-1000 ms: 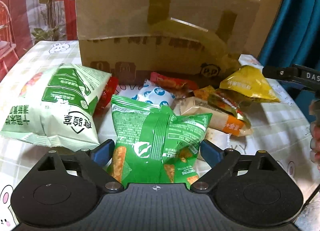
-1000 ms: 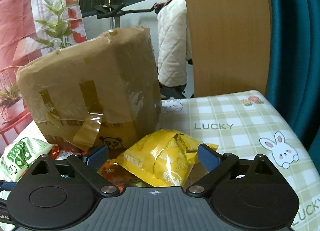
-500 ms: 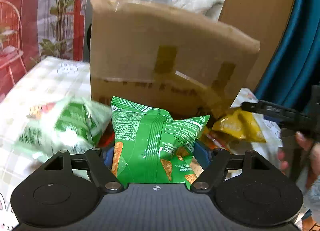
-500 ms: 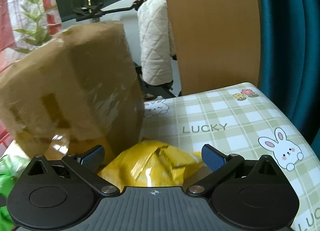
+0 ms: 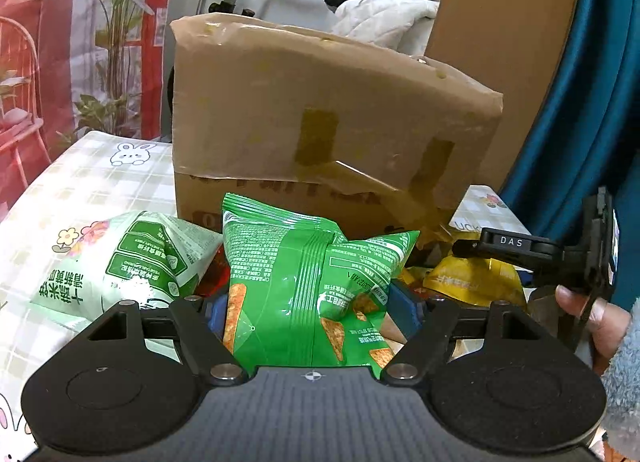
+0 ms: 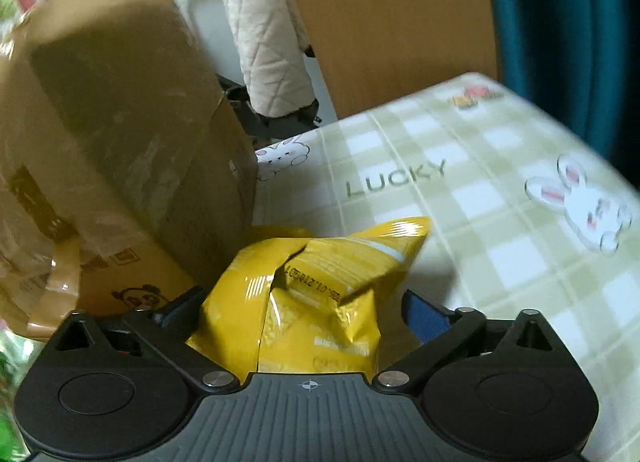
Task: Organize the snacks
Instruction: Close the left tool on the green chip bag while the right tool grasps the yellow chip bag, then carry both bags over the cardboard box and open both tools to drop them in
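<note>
Step in hand, as judged: double pick from the snack pile, one bag per gripper

Left gripper [image 5: 308, 308]: clamped on green snack bag [image 5: 288, 254], pads pressed into both lower sides, bag upright between the fingers, top seal toward the cardboard box [image 5: 320, 122]. Bottom of bag hidden behind the gripper body; clear of the table or not, cannot tell

Right gripper [image 6: 300, 312]: jaws closing around yellow bag [image 6: 320, 282], bag between the fingers, lying on the checked tablecloth [image 6: 460, 222] just beside the box corner. Left pad against the foil, right pad [image 6: 424, 314] apparently apart from it; no firm grip yet. View blurred, so contact uncertain

To do it well:
- keep the yellow bag centred between the pads; close on the puffed body, not on the loose corner flap
- squeeze gently: air-filled foil, slippery, contents likely brittle
- hold the green bag steady meanwhile, no added squeeze
- lift straight, away from the box wall

Surroundings, left view: pale green bag [image 5: 120, 270] to the left, touching or just beside the held one; red packet [image 5: 214, 274] partly hidden between them; person's hand [image 5: 600, 318] on the right gripper handle; blue curtain [image 5: 580, 102] at right

In the way: box corner close to the right gripper's left finger, risk of a snag; neighbouring packets near the yellow bag, possibly dragged along; both grippers working near each other over one pile
</note>
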`<state>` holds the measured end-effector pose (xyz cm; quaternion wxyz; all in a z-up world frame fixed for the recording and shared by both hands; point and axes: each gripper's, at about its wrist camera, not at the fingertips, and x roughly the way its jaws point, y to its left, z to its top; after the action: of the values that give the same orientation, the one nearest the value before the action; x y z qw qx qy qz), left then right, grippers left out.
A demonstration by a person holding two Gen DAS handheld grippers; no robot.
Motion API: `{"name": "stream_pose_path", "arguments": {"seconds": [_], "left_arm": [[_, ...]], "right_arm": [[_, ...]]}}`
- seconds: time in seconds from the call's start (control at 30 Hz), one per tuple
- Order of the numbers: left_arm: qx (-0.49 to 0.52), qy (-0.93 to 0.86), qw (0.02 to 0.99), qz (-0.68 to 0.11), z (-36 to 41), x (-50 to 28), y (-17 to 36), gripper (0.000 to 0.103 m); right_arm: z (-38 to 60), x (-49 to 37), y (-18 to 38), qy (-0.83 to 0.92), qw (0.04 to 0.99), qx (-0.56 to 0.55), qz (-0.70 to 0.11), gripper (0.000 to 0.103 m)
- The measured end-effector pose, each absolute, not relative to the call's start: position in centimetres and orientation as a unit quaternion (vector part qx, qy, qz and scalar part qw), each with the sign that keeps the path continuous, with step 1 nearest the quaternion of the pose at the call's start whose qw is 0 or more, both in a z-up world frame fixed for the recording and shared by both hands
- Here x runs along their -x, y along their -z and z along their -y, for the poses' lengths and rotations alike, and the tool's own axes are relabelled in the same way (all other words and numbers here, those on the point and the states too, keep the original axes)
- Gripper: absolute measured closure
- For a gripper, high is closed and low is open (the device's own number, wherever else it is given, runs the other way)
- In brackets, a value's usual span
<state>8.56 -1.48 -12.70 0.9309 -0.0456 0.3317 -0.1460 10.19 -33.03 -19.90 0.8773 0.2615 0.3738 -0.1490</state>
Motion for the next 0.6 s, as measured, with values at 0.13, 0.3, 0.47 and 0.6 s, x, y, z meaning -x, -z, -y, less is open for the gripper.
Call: {"name": "stream_pose_path", "arguments": {"seconds": [0.13, 0.3, 0.47, 0.6], "left_arm": [[0.048, 0.147, 0.933, -0.325, 1.2, -8.3, 12.4, 0.025], [0.043, 0.154, 0.939, -0.305, 1.6, -7.9, 11.3, 0.025], [0.04, 0.163, 0.947, -0.272, 1.9, -7.8, 9.4, 0.025], [0.034, 0.161, 0.957, -0.237, 1.9, -8.4, 7.0, 0.025]], "right_arm": [[32.7, -9.0, 18.9, 0.14, 0.887, -0.247, -0.365, 0.018], [33.0, -6.7, 16.1, 0.162, 0.907, -0.213, -0.325, 0.019], [33.8, -5.2, 12.1, 0.183, 0.928, -0.183, -0.266, 0.019], [34.0, -5.2, 8.4, 0.178, 0.946, -0.165, -0.215, 0.019]]}}
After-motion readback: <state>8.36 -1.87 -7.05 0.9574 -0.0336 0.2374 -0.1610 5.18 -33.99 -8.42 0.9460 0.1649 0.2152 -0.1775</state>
